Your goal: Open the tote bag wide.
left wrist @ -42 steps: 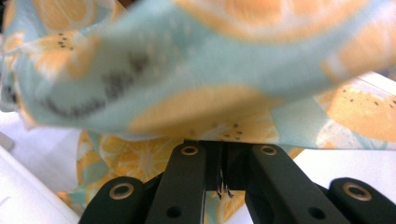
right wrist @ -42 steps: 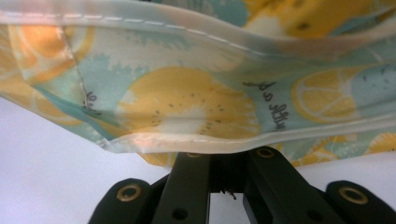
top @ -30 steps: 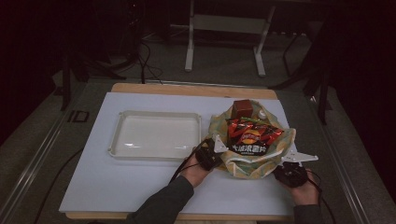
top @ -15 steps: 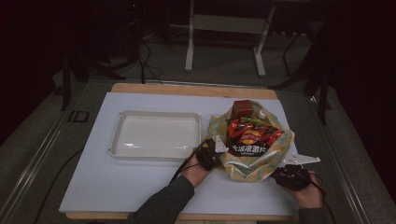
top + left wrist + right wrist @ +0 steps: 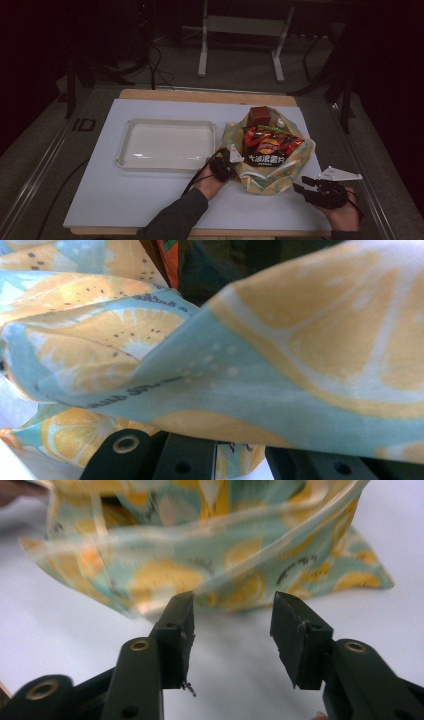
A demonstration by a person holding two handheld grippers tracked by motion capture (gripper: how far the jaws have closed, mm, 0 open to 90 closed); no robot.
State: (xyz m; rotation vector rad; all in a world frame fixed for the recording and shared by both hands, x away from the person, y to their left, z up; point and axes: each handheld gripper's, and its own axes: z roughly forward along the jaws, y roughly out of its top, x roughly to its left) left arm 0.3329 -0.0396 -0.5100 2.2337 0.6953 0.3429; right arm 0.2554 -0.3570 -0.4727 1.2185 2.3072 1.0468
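Observation:
A lemon-print bag [image 5: 272,175] lies open on the white tabletop, with a red and black chip packet [image 5: 267,145] and a brown box [image 5: 260,116] inside it. My left gripper [image 5: 231,161] is shut on the bag's left rim; in the left gripper view the printed fabric [image 5: 260,365] drapes over the jaws. My right gripper [image 5: 301,187] hovers off the bag's right corner. Its jaws have just been opening and now stand apart with nothing between them. In the right gripper view the right gripper [image 5: 232,617] points at the bag's lower edge [image 5: 200,575].
A shallow white tray [image 5: 167,144] rests left of the bag, nothing in it. The white board [image 5: 130,205] covers a wooden table whose near edge runs just below both hands. Metal stand legs [image 5: 202,55] rise from the floor behind the table.
My right gripper has opened, let go of the bag's right edge and drawn back to the right and slightly up. The left gripper has kept its hold and stayed put.

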